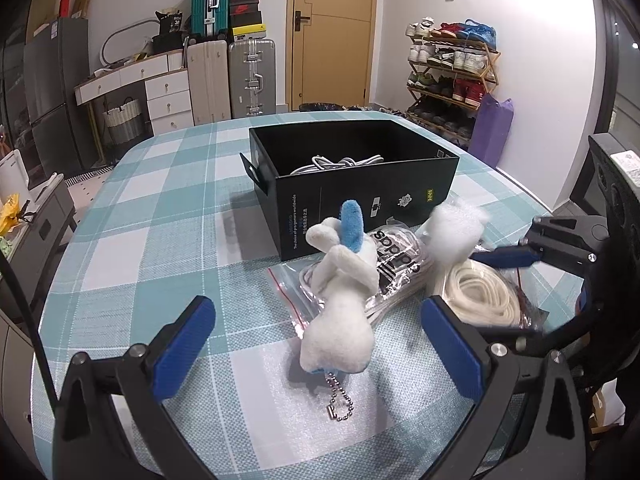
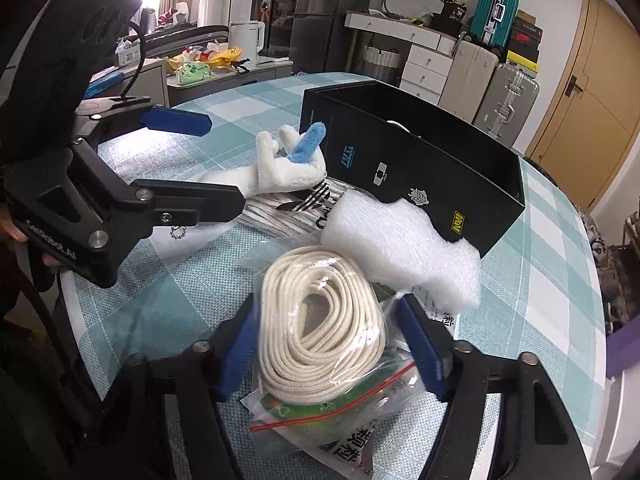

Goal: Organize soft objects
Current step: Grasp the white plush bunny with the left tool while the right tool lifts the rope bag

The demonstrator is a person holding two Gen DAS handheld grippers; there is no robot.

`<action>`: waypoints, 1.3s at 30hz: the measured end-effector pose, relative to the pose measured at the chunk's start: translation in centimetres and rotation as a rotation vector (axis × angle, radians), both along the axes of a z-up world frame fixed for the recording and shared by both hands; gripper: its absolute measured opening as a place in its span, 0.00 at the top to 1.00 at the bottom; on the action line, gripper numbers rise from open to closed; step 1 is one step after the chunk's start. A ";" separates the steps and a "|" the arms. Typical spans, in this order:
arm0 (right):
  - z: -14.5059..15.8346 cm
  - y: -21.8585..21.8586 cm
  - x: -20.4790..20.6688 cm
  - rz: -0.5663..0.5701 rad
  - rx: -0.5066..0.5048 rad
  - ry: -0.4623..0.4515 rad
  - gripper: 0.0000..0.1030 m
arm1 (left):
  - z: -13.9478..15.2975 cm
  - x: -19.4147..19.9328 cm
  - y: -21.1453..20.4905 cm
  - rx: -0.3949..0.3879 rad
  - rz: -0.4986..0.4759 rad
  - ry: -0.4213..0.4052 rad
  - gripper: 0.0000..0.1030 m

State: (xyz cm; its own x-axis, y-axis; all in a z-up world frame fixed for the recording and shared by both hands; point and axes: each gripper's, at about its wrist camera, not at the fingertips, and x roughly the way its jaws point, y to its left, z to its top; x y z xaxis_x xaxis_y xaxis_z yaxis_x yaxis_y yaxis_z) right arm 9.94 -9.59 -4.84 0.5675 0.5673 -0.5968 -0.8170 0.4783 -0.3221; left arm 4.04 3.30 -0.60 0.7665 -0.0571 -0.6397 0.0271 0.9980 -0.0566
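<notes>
At left, we keep our left gripper (image 1: 318, 344) spread wide around the white plush toy with a blue ear (image 1: 340, 292), untouched; its long axis runs away toward the open black cardboard box (image 1: 360, 184), blue ear farthest. At right, our right gripper (image 2: 332, 354) has narrowed onto the clear zip bag of coiled cream cord (image 2: 320, 320), presumably for boxing; whether its pads press the bag we cannot tell.

Bare checked tablecloth (image 1: 160, 216) is lying open on the left, giving free passage toward the black box (image 1: 360, 196), whose top is standing open. On the right, the plush toy (image 1: 340, 304), bagged rope coil (image 2: 320, 320) and white foam (image 2: 404, 248) are crowding the near approach.
</notes>
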 end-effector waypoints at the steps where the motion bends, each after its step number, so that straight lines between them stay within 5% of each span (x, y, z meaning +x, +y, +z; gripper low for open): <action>1: 0.1 -0.1 0.0 0.013 0.007 0.014 0.50 | 0.0 0.0 0.0 -0.001 -0.001 0.001 0.00; 6: 0.4 -0.5 -0.4 0.049 0.022 0.028 0.61 | -0.1 0.0 0.0 0.001 -0.002 0.002 0.00; 22: 3.5 -3.3 -0.9 0.074 0.209 0.035 0.62 | -0.3 0.3 -0.6 0.029 -0.002 0.018 0.03; 27: 3.7 -3.4 -0.8 0.061 0.219 0.033 0.62 | -0.6 0.5 -1.0 0.035 -0.027 0.042 0.22; 32: 3.7 -3.4 -0.6 0.055 0.221 0.034 0.62 | -1.0 0.6 -1.3 0.011 -0.078 0.076 0.59; 39: 3.7 -3.7 -0.2 0.049 0.227 0.034 0.62 | -0.8 0.2 -1.9 0.004 -0.123 0.069 0.68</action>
State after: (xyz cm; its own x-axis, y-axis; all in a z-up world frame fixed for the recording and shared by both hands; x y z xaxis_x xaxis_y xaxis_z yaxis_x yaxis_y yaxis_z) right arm 9.69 -13.28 -1.19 0.5179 0.7153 -0.4692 -0.8494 0.4952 -0.1827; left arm 4.21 1.42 -1.40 0.7080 -0.1453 -0.6911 0.1451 0.9877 -0.0589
